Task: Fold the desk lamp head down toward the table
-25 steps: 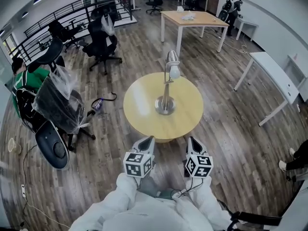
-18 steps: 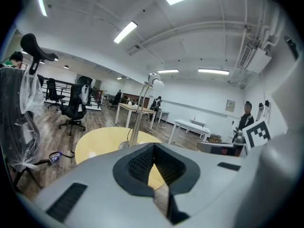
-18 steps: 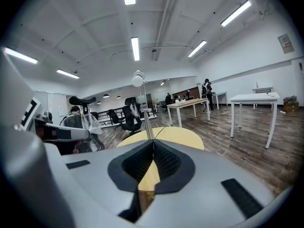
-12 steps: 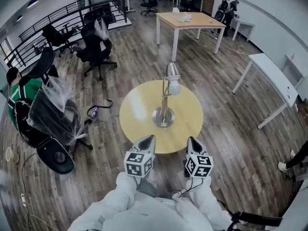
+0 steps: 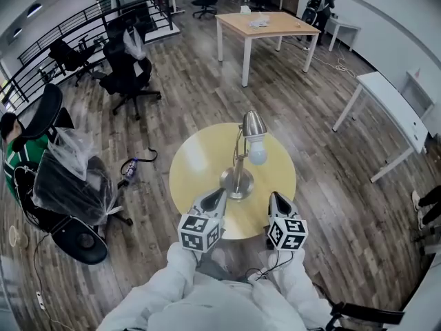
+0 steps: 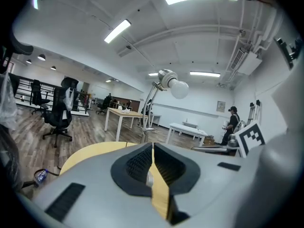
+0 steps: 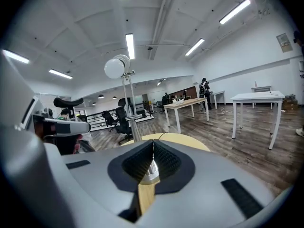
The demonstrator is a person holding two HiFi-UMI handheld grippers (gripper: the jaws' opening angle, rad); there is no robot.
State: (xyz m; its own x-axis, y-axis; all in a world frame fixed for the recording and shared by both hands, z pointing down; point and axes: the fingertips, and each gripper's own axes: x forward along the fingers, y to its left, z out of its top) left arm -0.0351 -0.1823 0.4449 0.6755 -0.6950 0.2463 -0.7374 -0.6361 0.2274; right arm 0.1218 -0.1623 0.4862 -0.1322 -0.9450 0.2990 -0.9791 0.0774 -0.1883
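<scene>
A silver desk lamp [image 5: 238,182] stands upright on a round yellow table [image 5: 196,164]. Its metal head [image 5: 253,123] is raised, with a white bulb [image 5: 258,156] hanging below it. My left gripper [image 5: 218,194] and right gripper [image 5: 275,198] hover side by side over the table's near edge, both shut and empty, short of the lamp base. In the left gripper view the lamp head [image 6: 167,77] rises above my shut left gripper [image 6: 153,147]. The right gripper view shows the bulb [image 7: 115,68] and stem [image 7: 128,113] above my shut right gripper [image 7: 153,144].
Black office chairs [image 5: 127,64] and a plastic-covered chair [image 5: 72,185] stand to the left, near a person in green [image 5: 14,150]. A bottle [image 5: 129,167] lies on the wood floor. Behind is a wooden desk [image 5: 269,25], and a white desk [image 5: 386,105] at right.
The table and lamp have come nearer as the person walked forward. Both grippers, which were short of the table, now reach over its near edge. Jaws stay shut.
</scene>
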